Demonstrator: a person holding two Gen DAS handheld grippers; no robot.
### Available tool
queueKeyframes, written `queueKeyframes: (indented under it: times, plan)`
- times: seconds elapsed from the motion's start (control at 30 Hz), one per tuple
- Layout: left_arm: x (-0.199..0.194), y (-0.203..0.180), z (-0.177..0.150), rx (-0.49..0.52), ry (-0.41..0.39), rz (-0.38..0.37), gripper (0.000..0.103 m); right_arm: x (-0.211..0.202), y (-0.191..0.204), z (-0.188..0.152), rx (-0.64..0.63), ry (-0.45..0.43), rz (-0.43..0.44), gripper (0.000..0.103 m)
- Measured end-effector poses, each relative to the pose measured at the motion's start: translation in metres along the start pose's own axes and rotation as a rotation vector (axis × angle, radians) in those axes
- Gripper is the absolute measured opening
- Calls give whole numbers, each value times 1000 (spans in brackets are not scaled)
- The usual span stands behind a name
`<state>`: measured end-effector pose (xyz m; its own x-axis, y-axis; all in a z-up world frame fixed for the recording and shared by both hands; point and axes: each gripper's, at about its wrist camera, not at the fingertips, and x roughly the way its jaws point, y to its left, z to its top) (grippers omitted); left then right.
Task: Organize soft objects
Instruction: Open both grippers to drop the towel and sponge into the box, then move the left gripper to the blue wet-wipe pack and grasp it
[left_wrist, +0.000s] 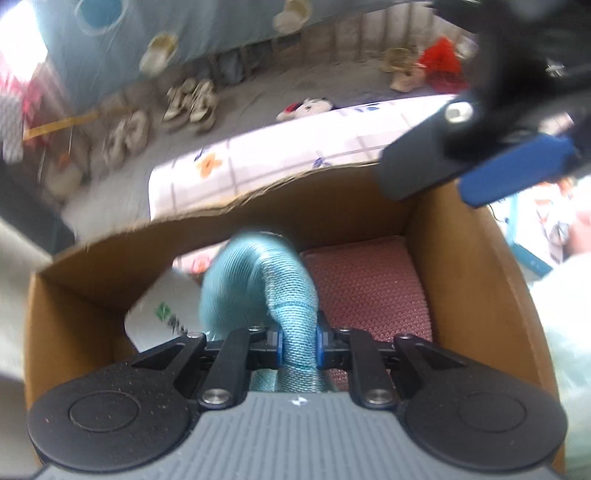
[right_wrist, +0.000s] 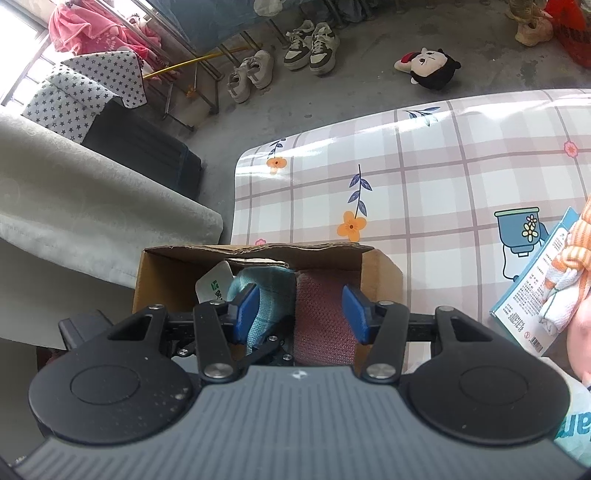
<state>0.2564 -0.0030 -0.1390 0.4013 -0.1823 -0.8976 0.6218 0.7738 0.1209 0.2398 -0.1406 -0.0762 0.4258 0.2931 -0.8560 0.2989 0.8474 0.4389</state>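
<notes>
My left gripper (left_wrist: 300, 349) is shut on a teal knitted cloth (left_wrist: 258, 280), which arches up from the pads and hangs inside an open cardboard box (left_wrist: 92, 266). A pink knitted cloth (left_wrist: 365, 288) lies in the box's right half. A white packet (left_wrist: 166, 314) leans at the left. The fingers (left_wrist: 517, 166) of my right gripper show above the box's far right corner. In the right wrist view my right gripper (right_wrist: 301, 295) hangs open over the box (right_wrist: 380, 273). Nothing is between its pads; the teal cloth (right_wrist: 269, 288) and the pink cloth (right_wrist: 321, 314) lie below.
The box stands at the near left corner of a table with a checked floral cover (right_wrist: 424, 166). A blue-and-white carton (right_wrist: 524, 288) with an orange-striped cloth (right_wrist: 576, 236) is at the right edge. A pale padded seat (right_wrist: 74, 206) is on the left. Shoes (right_wrist: 310, 46) and a plush toy (right_wrist: 430, 68) lie on the floor.
</notes>
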Motion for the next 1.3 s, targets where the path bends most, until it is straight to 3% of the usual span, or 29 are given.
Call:
queueKeyframes:
  times: [0.3,0.5,0.57,0.73,0.83,0.9,0.97,1.17,1.3]
  plan:
    - [35,26,10,-138,134,16,21,-5,-7,-6,18,-12,12,50]
    - [37,40,16,-168,185,10,36,-14,-12,-6,35,-32,26,50]
    - [28,39,12,-174,185,1,49,-20,-15,-5,44,-43,40,50]
    - [-2,38,1,-188,183,13,56,-33,-28,-2,85,-60,94,52]
    - [-23,45,-3,-219,164,36,63,-43,-41,-2,107,-73,131,62]
    - [-39,50,-4,-255,154,57,65,-51,-52,-3,127,-84,163,79]
    - [-54,54,-3,-299,139,75,68,-59,-66,-5,159,-94,199,86]
    - [-101,55,6,-397,94,137,73,-78,-110,-18,233,-107,285,94]
    - [-139,40,16,-413,65,204,76,-82,-136,-34,281,-63,373,95]
